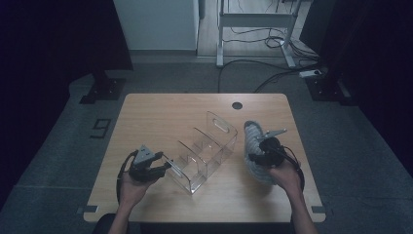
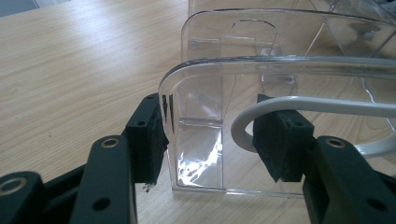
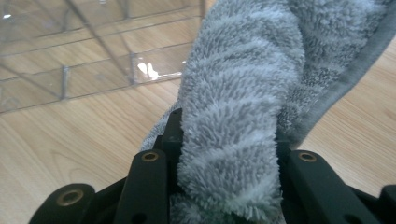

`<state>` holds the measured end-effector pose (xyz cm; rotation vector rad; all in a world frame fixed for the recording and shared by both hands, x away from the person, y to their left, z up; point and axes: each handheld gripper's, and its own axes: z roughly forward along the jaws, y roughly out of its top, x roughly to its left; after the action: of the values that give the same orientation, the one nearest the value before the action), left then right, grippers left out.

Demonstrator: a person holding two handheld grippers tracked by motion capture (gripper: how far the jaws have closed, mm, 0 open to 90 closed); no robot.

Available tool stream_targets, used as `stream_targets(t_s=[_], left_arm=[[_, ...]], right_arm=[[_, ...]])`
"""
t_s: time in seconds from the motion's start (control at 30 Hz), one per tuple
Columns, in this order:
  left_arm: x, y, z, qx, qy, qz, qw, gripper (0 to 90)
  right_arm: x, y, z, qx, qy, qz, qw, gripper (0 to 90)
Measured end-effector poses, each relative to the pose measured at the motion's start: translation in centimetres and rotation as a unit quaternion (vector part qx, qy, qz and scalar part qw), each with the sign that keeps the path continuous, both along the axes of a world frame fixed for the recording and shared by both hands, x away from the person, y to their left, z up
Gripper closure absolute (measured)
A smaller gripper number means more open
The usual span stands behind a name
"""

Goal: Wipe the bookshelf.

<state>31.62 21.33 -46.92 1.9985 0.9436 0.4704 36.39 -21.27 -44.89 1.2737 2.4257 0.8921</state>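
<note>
Two tools in use, one per hand, over one wooden worktop (image 1: 160, 105). One clear plastic organizer (image 1: 207, 151) stands mid-worktop, its long axis running diagonally from near left to far right. Dividers inside: at least three counted in the high view; exact compartment count cannot be told through the clear walls. One slot handle is cut in its far end wall.

Left tool (image 1: 160, 168): at the organizer's near end. In the left gripper view (image 2: 210, 140) the jaws straddle the near end wall at a middling gap, one pad on the outside and one inside; whether the pads press the plastic cannot be told. One white cable loops past the inner pad.

Right tool (image 1: 255, 157): clamped on one rolled grey towel (image 1: 253, 141), just right of the organizer's far end. In the right gripper view (image 3: 229, 182) the fluffy roll (image 3: 238, 93) fills the gap between the jaws, both pads against it.

One round cable hole (image 1: 237, 105) sits at the worktop's far edge.
</note>
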Motion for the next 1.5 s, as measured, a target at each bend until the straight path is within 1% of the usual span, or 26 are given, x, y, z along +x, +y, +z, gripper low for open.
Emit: stream_targets(t_s=[0.13,0.27,0.43,0.57,0.63,0.77,0.93,1.0,1.13,1.23,1.37,1.5], left_arm=[[-0.3,-0.1,0.0,0.001,0.001,-0.001,1.0,45.6],[-0.8,-0.1,0.1,0.0,0.002,-0.006,1.0,45.6],[-1.7,0.1,0.1,-0.002,0.004,-0.016,0.9999,45.6],[-2.2,0.3,0.1,-0.002,0.004,-0.025,0.9997,45.6],[-2.3,0.4,0.1,-0.002,0.005,-0.029,0.9996,45.6],[-2.2,0.5,0.0,-0.004,0.005,-0.034,0.9994,45.5],[-2.1,0.6,0.1,-0.004,0.006,-0.038,0.9993,45.5],[-2.0,0.6,0.1,-0.003,0.006,-0.039,0.9992,45.5],[-2.0,0.5,0.1,-0.002,0.008,-0.04,0.9992,45.5],[-2.0,0.5,0.1,-0.002,0.008,-0.039,0.9992,45.5],[-2.0,0.4,0.1,-0.002,0.007,-0.038,0.9992,45.5],[-2.0,0.4,0.1,-0.003,0.006,-0.037,0.9993,45.5]], right_arm=[[0.2,-1.0,-0.2,0.01,0.003,-0.012,0.9999,62.9],[0.4,-1.2,-0.6,0.018,0.006,-0.008,0.9998,62.7],[0.6,-0.6,-1.1,0.026,0.011,0.005,0.9996,62.1],[0.8,0.2,-1.5,0.039,0.017,0.022,0.9989,61.7],[0.9,0.6,-1.7,0.046,0.018,0.03,0.9984,61.3],[1.3,1.7,-2.4,0.043,0.015,0.042,0.9981,60.2],[1.9,2.3,-3.0,0.06,0.012,0.051,0.9968,60.4],[2.0,2.4,-3.2,0.058,0.01,0.055,0.9968,61.5],[2.4,2.8,-3.8,0.057,0.017,0.054,0.9968,62.9],[2.7,3.1,-4.3,0.05,0.022,0.053,0.9971,63.3],[3.2,3.4,-5.2,0.04,0.034,0.051,0.9973,63.3],[3.6,3.9,-6.5,0.011,0.045,0.052,0.9976,63.3]])
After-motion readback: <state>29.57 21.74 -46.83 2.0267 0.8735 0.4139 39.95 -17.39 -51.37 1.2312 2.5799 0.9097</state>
